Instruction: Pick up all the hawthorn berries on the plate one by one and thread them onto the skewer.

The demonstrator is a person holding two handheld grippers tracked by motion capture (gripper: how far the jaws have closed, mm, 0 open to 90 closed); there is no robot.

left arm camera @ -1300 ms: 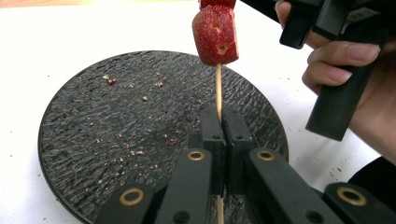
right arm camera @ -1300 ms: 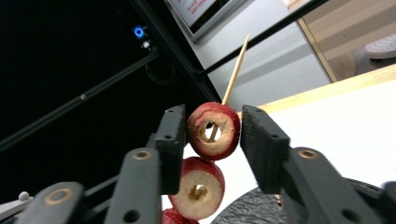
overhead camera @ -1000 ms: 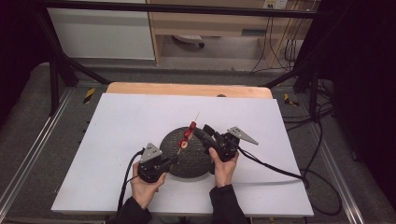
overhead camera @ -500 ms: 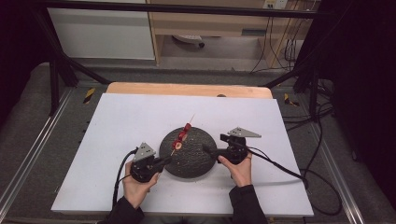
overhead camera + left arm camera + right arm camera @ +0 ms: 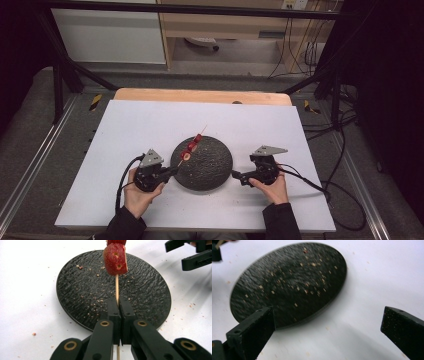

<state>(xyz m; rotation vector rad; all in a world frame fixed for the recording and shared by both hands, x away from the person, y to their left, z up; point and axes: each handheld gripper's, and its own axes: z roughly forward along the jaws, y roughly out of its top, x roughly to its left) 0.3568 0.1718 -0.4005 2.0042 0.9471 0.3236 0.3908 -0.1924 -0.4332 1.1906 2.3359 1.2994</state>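
Note:
A thin wooden skewer (image 5: 191, 146) with red strawberry pieces (image 5: 115, 258) threaded on it slants up over a round black textured plate (image 5: 207, 165). My left gripper (image 5: 171, 171) is at the plate's left edge, shut on the skewer's bare lower end (image 5: 116, 287). In the left gripper view the jaws meet around the stick (image 5: 119, 302). My right gripper (image 5: 236, 176) rests at the plate's right edge. Its jaws have just been opening and now stand wide apart (image 5: 328, 315) with nothing between them. The plate (image 5: 287, 285) carries only crumbs.
The plate sits on a white board (image 5: 125, 130) over a wooden table (image 5: 200, 95). Small crumbs dot the board near the plate. Cables trail from both grippers off the right and lower left. Metal frame rails run along both sides.
My right gripper has left the skewer, swung out to the right of the plate and opened. The left gripper keeps the skewer and has shifted slightly left.

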